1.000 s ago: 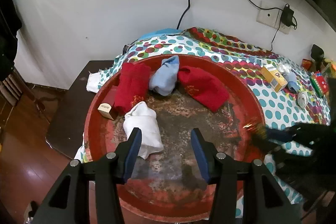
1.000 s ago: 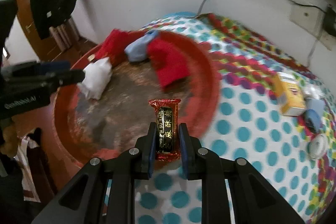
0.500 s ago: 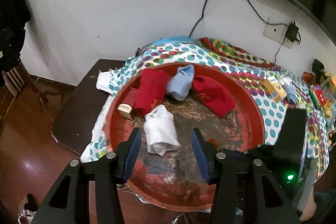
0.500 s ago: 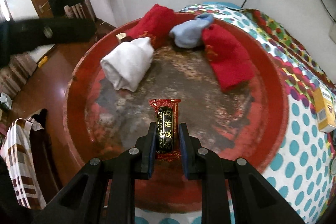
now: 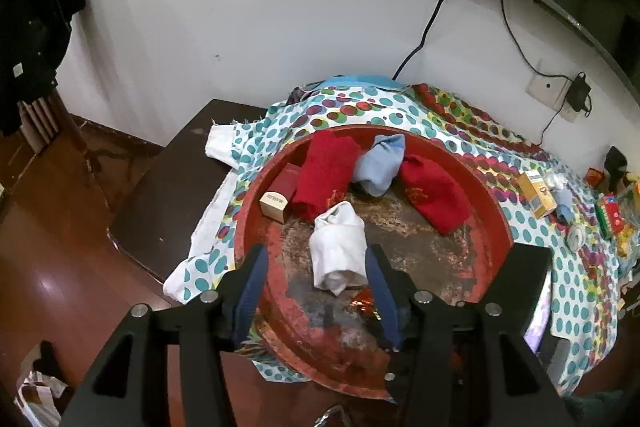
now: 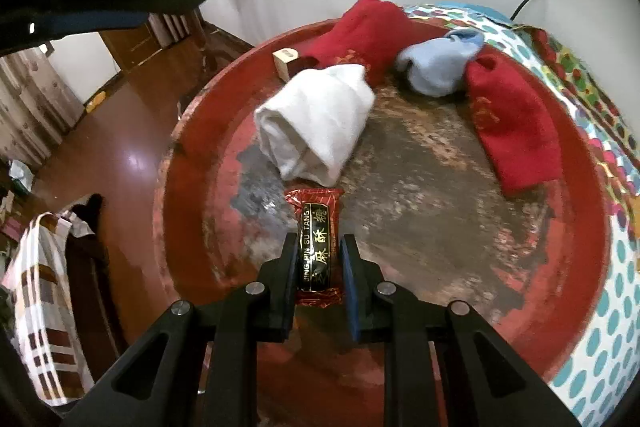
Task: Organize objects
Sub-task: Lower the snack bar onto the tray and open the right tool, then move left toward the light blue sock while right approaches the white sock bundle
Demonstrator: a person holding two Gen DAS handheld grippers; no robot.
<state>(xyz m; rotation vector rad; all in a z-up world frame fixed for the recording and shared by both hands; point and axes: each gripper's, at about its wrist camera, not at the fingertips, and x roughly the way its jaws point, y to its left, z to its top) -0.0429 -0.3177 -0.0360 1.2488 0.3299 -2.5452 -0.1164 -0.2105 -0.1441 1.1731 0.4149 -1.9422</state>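
My right gripper (image 6: pixel 319 247) is shut on a red and black candy bar (image 6: pixel 316 243) and holds it low over the worn red round tray (image 6: pixel 576 267), just in front of a rolled white sock (image 6: pixel 316 119). In the tray also lie two red cloths (image 6: pixel 508 123), a light blue sock (image 6: pixel 440 63) and a small box (image 6: pixel 286 63). My left gripper (image 5: pixel 316 267) is open and empty, raised above the tray's near edge (image 5: pixel 256 219), with the white sock (image 5: pixel 338 251) showing between its fingers. The candy bar's wrapper (image 5: pixel 362 305) peeks out beside my left gripper's right finger.
The tray sits on a polka-dot cloth (image 5: pixel 568 267) over a dark table (image 5: pixel 160 195). A yellow box (image 5: pixel 538 193), a blue item and small packets lie on the cloth at the right. A white wall with cables and a socket (image 5: pixel 548 89) is behind. Wooden floor lies to the left.
My right gripper has carried the candy bar from the polka-dot cloth over the tray and down near the white sock. My left gripper has drawn back and up.
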